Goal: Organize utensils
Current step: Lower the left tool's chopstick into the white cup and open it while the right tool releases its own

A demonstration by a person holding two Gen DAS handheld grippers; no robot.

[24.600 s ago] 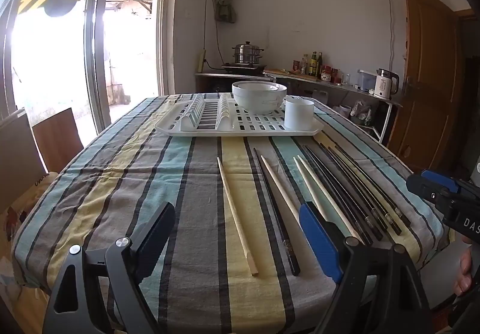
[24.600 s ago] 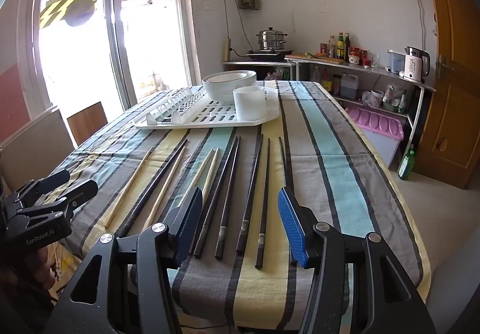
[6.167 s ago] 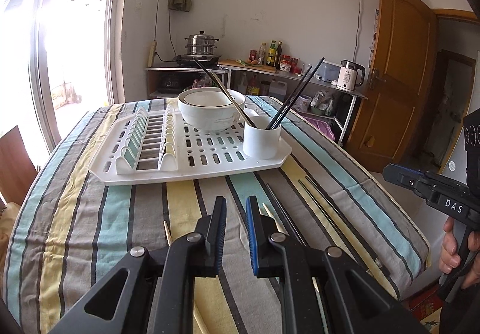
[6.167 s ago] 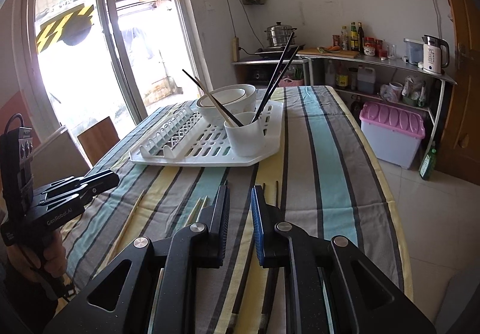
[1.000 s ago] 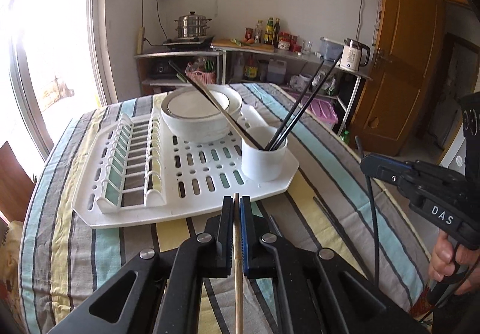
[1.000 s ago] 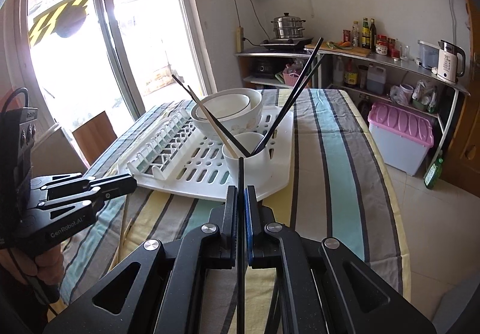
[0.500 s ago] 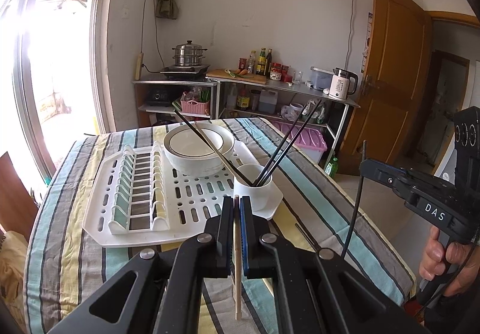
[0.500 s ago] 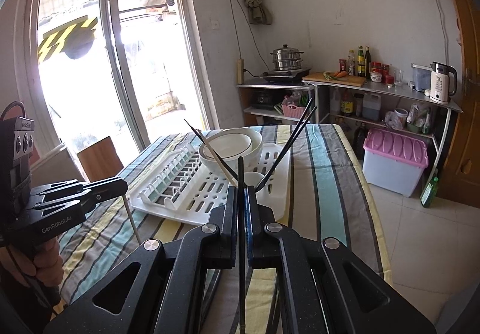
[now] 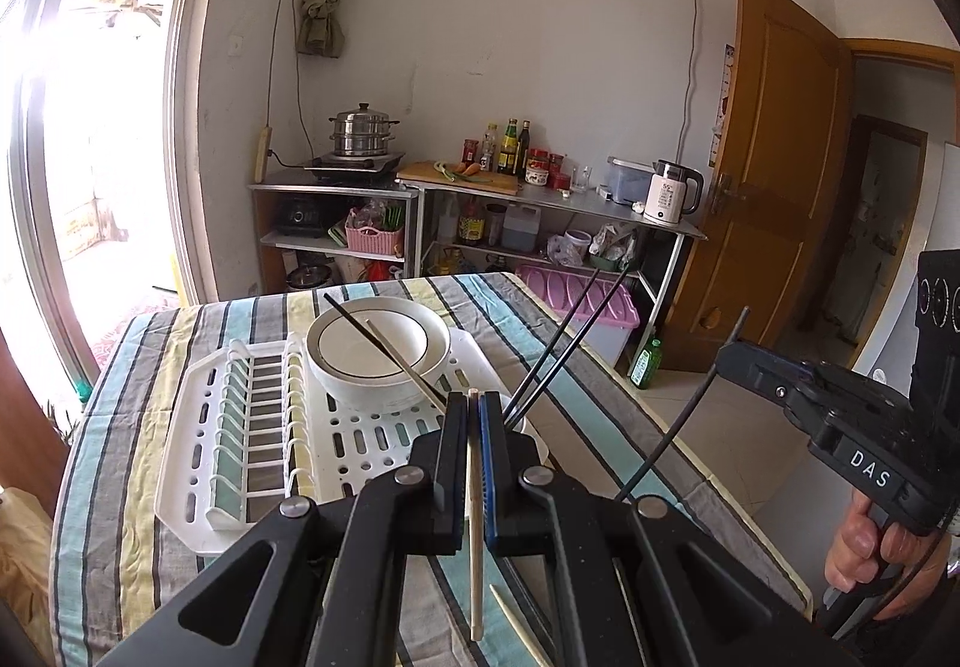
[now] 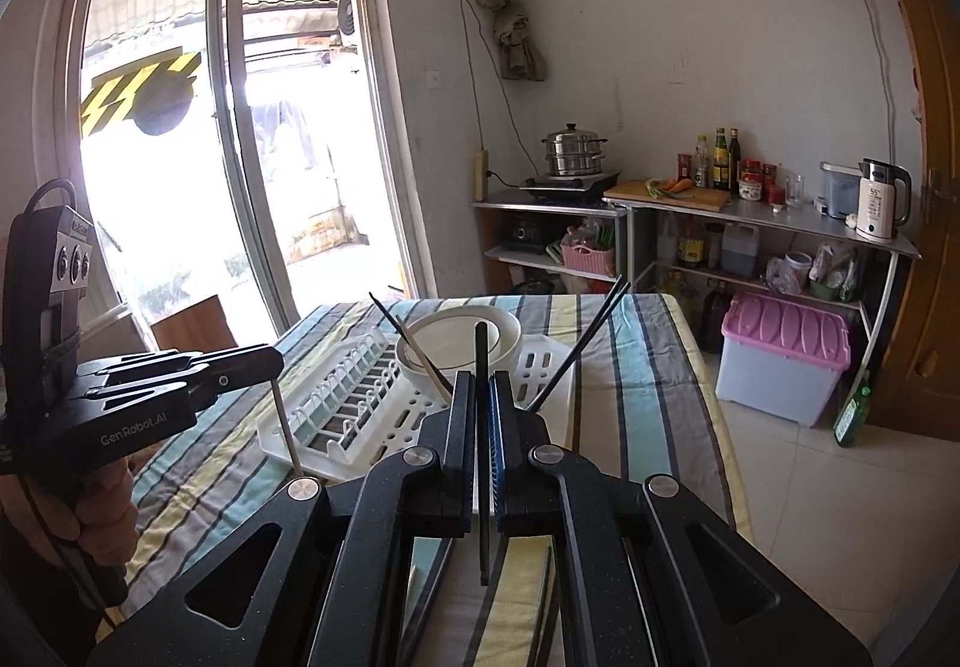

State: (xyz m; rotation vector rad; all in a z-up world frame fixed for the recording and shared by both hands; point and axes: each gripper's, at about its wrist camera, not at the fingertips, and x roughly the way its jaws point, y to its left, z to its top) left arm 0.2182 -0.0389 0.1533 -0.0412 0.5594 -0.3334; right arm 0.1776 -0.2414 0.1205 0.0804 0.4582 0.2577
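Note:
My left gripper is shut on a pale wooden chopstick and holds it high above the table. My right gripper is shut on a black chopstick, also lifted; it shows in the left wrist view. Several chopsticks stand splayed in the white cup on the white drying rack, the cup itself hidden behind my fingers. A white bowl sits on the rack. A pale chopstick lies on the striped tablecloth.
Shelves with a pot, bottles and a kettle line the back wall. A pink-lidded bin stands on the floor right of the table. A glass sliding door is on the left, a wooden door on the right.
Both grippers have risen further with their chopsticks and tilted, so the rack and cup now sit lower and closer behind the fingers.

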